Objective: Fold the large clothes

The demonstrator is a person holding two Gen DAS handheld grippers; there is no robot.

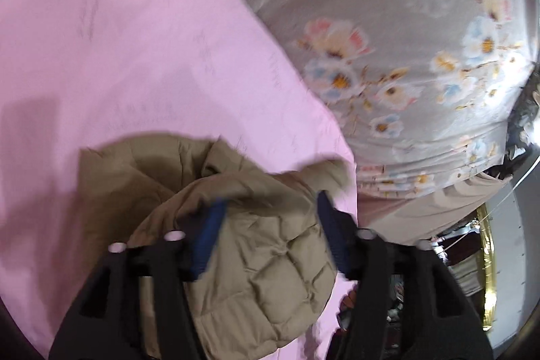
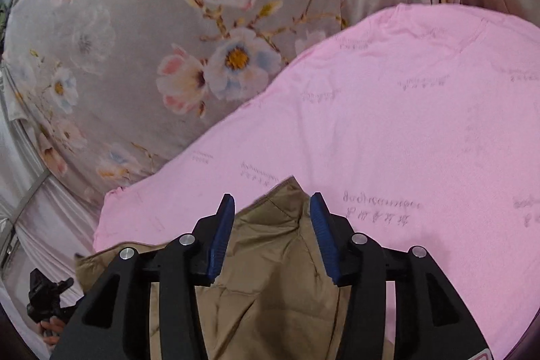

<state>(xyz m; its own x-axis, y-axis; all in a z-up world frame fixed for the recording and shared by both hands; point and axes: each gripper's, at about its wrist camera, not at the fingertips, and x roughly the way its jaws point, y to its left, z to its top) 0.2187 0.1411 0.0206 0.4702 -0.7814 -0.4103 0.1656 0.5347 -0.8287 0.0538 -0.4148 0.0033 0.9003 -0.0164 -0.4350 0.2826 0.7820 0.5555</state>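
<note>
Both the left gripper (image 1: 270, 211) and right gripper (image 2: 271, 211) gape over the tan quilted jacket (image 1: 256, 252) (soft, puffy, slippery-looking); pinch its seamed edges.

Ahead of both tools the flat pink printed sheet (image 2: 405, 123) lies bare and smooth, open room to pass over. The puffy tan quilted jacket (image 1: 256, 245) bulges up between the left tool's (image 1: 270, 204) spread jaws and lies under the right tool (image 2: 271, 204), blocking the near ground. Beyond the sheet, the grey floral bedcover (image 1: 388, 22) spreads unobstructed, rising into folds at the far edge.
</note>
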